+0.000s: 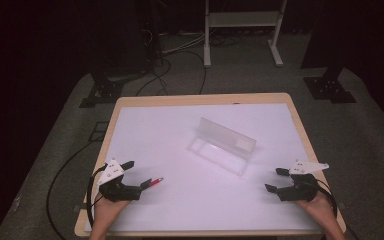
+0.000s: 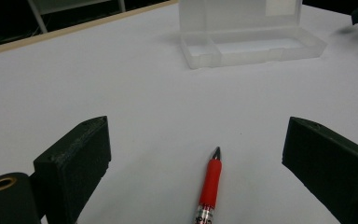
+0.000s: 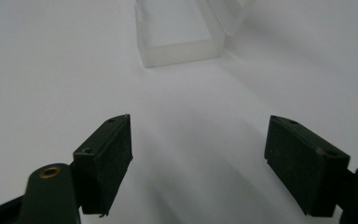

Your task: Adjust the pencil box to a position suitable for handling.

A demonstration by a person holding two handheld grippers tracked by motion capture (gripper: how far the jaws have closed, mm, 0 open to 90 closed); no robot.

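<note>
A red pen [image 1: 155,181] [image 2: 209,184] lies flat on the white table top, tip pointing away toward the box. My left gripper [image 1: 136,175] [image 2: 196,163] stands open at the near left, its jaws wide on either side of the pen without touching it. A clear plastic box [image 1: 221,145] [image 2: 247,32] [image 3: 182,32] sits open in the middle of the table, lid standing up. My right gripper [image 1: 276,180] [image 3: 198,158] is open at the near right, nothing between its jaws, pointing toward the box's end.
The white sheet covers a wooden table [image 1: 200,99] with a light edge. Black cables [image 1: 67,165] trail on the grey floor at left. A white metal stand [image 1: 242,30] is beyond the table. A person's hands enter from the bottom edge.
</note>
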